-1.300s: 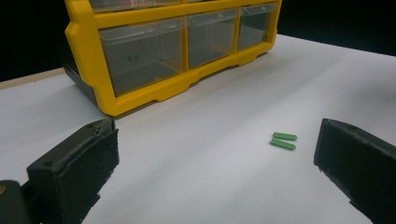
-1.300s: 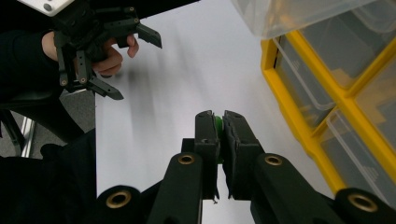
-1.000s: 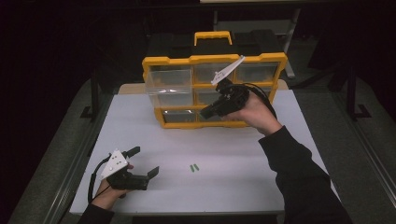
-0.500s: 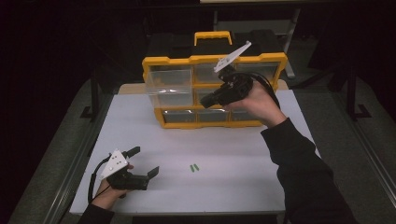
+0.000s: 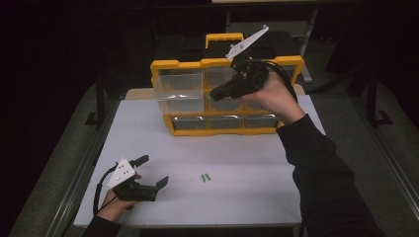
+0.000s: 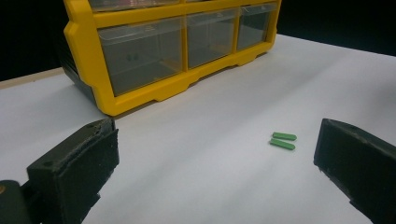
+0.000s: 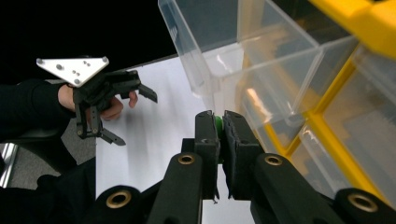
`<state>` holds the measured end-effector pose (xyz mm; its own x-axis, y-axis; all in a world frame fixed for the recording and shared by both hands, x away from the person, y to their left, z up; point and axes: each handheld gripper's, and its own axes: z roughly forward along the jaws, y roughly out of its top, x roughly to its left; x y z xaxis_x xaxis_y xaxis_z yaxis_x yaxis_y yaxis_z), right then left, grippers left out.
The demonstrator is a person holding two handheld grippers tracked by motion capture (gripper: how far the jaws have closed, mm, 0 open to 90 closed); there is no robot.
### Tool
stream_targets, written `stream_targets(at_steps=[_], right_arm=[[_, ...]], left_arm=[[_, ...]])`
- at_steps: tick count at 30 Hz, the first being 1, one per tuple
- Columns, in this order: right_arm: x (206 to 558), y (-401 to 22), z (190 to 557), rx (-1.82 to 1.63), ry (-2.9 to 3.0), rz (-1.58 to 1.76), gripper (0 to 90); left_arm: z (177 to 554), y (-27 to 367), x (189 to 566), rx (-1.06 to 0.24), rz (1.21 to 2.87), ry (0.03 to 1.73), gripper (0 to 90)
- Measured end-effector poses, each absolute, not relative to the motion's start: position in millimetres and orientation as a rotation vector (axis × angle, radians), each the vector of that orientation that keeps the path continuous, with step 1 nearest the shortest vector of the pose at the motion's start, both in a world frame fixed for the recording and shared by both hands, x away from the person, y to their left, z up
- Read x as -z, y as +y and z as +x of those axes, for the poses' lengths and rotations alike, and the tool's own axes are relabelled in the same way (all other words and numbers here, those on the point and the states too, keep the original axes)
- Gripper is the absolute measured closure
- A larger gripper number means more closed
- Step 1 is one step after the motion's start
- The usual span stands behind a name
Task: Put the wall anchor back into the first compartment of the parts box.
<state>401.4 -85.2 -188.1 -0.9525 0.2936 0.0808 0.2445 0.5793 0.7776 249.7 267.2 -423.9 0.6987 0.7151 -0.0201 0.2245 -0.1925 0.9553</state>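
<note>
— What's the right gripper (image 7: 219,135) got?

— A small green piece (image 7: 218,123). Its jaws are pinched nearly together on it, and only a sliver of green peeks out at the tips. In the high view that gripper (image 5: 213,92) is held up off the table, in front of the organizer (image 5: 163,66), close to the open drawer (image 5: 179,89).

— Which drawer is that?

— The clear one at the upper left of the yellow frame. It's pulled out toward the person, and from the right gripper view its open top (image 7: 224,28) sits just above and beyond the jaw tips. Whether the piece is over it or just beside it, I can't tell.

— Where does the organizer stand?

— Upright at the far edge of the table (image 5: 247,197), about the middle, drawers facing the person.

— Any more green pieces?

— Two (image 5: 206,177), side by side on the white top, toward the near edge and roughly central. The left gripper view has them (image 6: 283,141) just inside its right jaw.

— And the left gripper (image 5: 150,173)?

— Near the front left corner of the table, in the person's hand, jaws spread wide with nothing between them. It's pointed across the table toward the organizer's bottom row (image 6: 140,58).
</note>
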Motion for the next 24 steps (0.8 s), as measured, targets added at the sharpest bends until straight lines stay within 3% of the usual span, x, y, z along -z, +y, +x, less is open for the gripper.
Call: stream_targets(at_steps=[24], right_arm=[[163.1,-58.6,414.3,-1.408,2.71,0.468,84.0]], left_arm=[[249.9,268.3,423.9,-0.526,1.757,0.748,0.0]])
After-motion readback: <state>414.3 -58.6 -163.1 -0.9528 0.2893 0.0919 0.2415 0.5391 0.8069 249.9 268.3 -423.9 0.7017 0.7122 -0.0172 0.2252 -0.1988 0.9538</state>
